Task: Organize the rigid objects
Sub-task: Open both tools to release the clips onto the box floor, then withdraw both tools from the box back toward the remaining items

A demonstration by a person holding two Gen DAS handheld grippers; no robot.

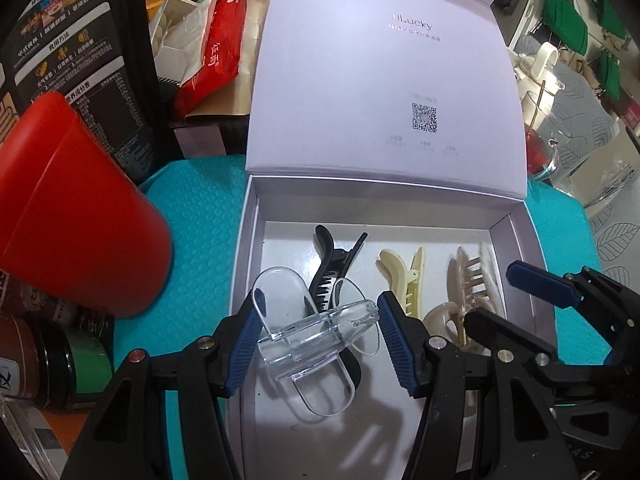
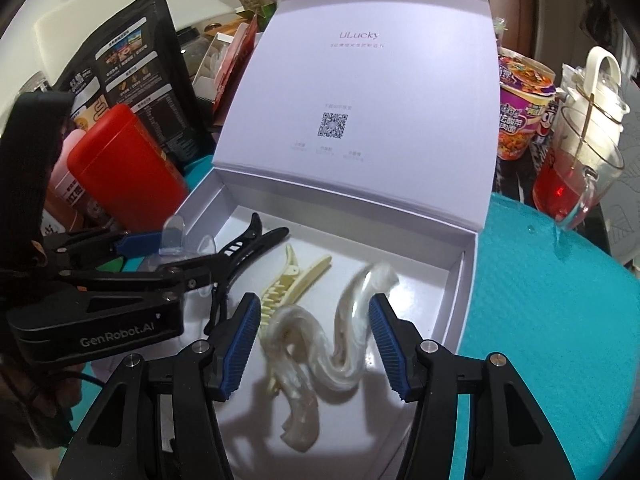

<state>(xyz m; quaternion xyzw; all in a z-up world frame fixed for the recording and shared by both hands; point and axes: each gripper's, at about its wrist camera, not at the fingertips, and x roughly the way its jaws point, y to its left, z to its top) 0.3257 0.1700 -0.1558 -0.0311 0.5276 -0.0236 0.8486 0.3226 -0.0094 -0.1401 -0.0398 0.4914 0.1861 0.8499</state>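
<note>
An open white gift box [image 1: 250,264] [image 2: 466,280] lies on a teal mat. My left gripper [image 1: 320,340] is shut on a clear acrylic hair clip [image 1: 316,332], held low over the box's left side, just above a black clip [image 1: 328,264] [image 2: 244,248]. A cream clip [image 1: 410,280] [image 2: 288,280] rests in the middle of the box floor. My right gripper [image 2: 312,336] is shut on a pearl-white claw clip [image 2: 316,344] [image 1: 472,284] over the right side of the box. Its pads sit against the clip's two lobes, and the clip's far end is blurred.
The box lid [image 1: 384,72] stands up behind the tray. A red canister [image 1: 76,216] [image 2: 124,168] and jars crowd the left edge. A black pouch [image 2: 136,76], a cup of noodles [image 2: 524,112] and a glass pitcher [image 2: 576,176] with red liquid stand around the box.
</note>
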